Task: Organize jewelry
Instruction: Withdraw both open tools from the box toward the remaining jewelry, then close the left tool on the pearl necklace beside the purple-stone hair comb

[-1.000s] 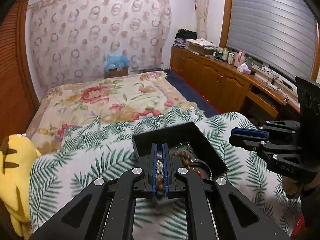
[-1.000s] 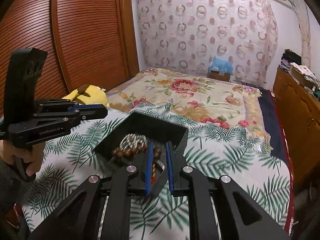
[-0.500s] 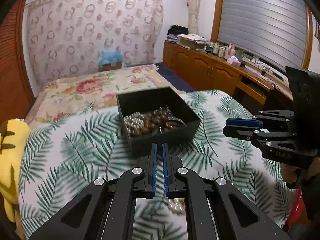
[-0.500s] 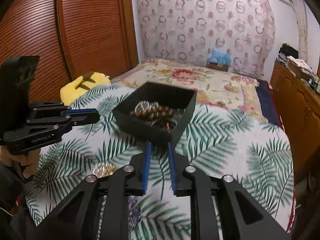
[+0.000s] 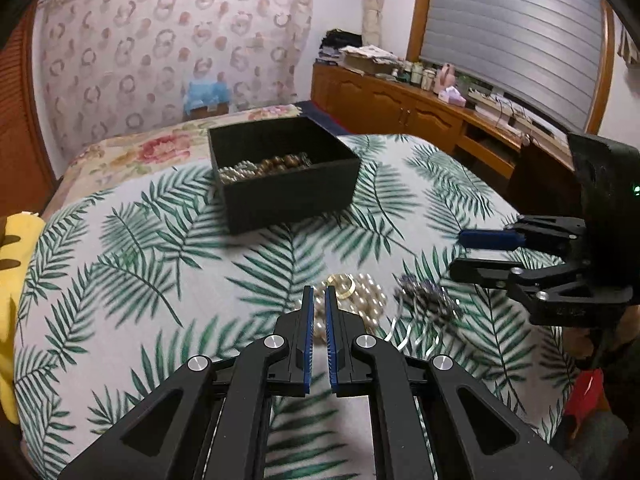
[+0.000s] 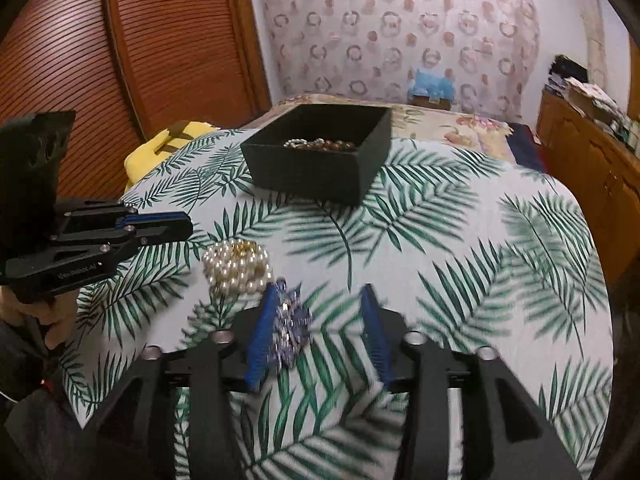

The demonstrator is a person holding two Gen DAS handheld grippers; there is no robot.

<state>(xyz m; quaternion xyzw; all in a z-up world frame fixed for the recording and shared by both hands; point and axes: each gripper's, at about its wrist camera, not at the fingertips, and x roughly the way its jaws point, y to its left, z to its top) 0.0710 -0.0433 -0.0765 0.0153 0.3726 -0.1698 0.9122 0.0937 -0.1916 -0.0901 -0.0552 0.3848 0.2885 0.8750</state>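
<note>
A black box holding bead and pearl jewelry stands far on the leaf-print cloth; it also shows in the right wrist view. A pearl bracelet with a gold ring lies just ahead of my left gripper, which is shut and empty. The pearls also show in the right wrist view. A blue-and-silver jewelry piece lies between the fingers of my right gripper, close to the left finger; the gripper is open. The same piece shows in the left wrist view, below the right gripper.
A yellow plush toy lies at the cloth's left edge. Wooden cabinets with clutter line the right wall. A slatted wooden wardrobe stands on the left. The floral bedspread extends behind the box.
Both grippers have pulled back from the box and dropped toward the near cloth. The right gripper has opened over the blue-and-silver piece. The left gripper stays shut.
</note>
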